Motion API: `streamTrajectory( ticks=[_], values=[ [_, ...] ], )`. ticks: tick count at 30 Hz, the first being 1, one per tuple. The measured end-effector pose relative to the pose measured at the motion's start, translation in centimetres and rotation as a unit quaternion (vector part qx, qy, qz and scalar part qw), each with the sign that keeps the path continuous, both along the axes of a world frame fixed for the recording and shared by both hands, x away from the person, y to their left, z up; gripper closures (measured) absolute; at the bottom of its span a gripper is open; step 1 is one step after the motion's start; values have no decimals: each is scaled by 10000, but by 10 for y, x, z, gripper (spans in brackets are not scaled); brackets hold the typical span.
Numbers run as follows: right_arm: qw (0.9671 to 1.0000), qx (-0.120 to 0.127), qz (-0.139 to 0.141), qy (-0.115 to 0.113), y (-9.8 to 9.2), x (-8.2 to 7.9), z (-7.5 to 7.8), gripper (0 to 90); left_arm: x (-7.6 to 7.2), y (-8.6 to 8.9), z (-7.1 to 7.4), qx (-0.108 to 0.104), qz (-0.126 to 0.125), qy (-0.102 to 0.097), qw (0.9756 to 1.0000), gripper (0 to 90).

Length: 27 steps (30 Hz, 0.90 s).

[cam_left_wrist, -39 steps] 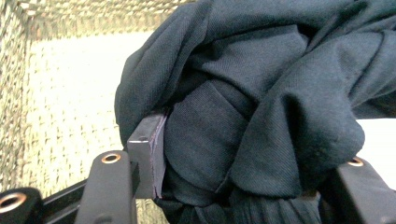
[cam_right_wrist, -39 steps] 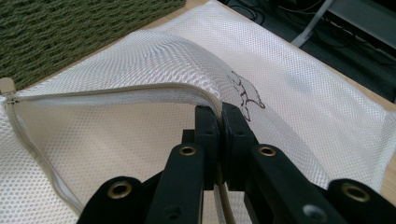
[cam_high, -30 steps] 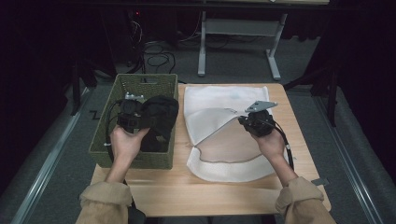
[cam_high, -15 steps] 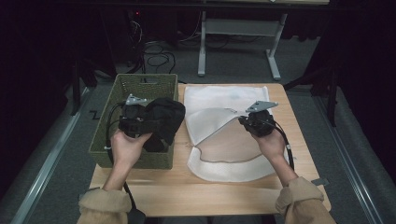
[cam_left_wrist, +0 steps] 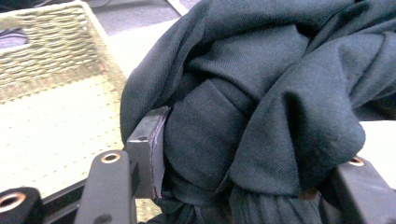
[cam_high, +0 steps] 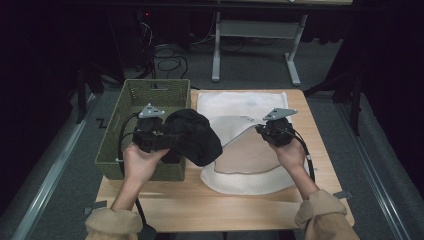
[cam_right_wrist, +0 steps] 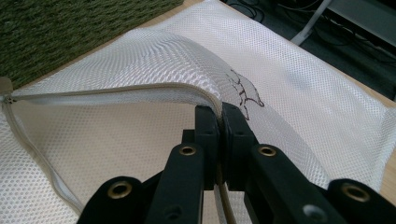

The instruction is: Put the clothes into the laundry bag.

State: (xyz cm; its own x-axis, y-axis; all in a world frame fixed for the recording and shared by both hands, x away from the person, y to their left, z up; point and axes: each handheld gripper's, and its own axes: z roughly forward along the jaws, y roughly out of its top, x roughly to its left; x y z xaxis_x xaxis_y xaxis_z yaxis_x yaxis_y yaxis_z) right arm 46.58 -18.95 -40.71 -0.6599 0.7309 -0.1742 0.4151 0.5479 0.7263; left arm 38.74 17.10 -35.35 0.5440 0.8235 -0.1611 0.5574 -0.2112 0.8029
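From the high view we count one wooden table (cam_high: pixel 165 205), one green woven basket (cam_high: pixel 131 102) on its left half, one white mesh laundry bag (cam_high: pixel 250 107) on its right half, one bundle of dark cloth (cam_high: pixel 192 136), and two tongs. Our left tongs (cam_high: pixel 167 139) hold the dark cloth bunched at the basket's right wall, hanging partly over the table beside the bag. A second ago that bundle sat lower, inside the basket; now it has risen and shifted toward the bag. Our right tongs (cam_high: pixel 260 131) have not moved and keep the bag's upper flap raised, so the mouth gapes toward the basket.

In the left gripper view the left tongs (cam_left_wrist: pixel 243 186) stand about half apart, clamped on the dark cloth (cam_left_wrist: pixel 261 93), a soft, matte twill in thick rounded folds. The basket (cam_left_wrist: pixel 51 51) behind shows coarse plaited walls and a finely woven floor.

In the right gripper view the right tongs (cam_right_wrist: pixel 220 126) are pressed nearly together on the zippered rim of the laundry bag (cam_right_wrist: pixel 303 98), a fine, translucent net with a small dark print beside the pads.
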Motion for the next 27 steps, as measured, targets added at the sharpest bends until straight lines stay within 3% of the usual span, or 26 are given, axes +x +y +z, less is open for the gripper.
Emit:
streamTrajectory(
  ticks=[6, 20, 27],
  values=[
    [10000, -1, 25, -20, -1, 0, 0, 877, -4, -9, 2, 53, -196, -16, 9998, 420],
    [10000, 3, 54, -23, 0, 3, 0, 877, -9, -27, 5, -61, -583, -14, 9983, 418],
    [10000, 33, 34, 1, 0, 3, -1, 877, -20, -42, 8, -117, -939, -68, 9955, 417]
  ],
)
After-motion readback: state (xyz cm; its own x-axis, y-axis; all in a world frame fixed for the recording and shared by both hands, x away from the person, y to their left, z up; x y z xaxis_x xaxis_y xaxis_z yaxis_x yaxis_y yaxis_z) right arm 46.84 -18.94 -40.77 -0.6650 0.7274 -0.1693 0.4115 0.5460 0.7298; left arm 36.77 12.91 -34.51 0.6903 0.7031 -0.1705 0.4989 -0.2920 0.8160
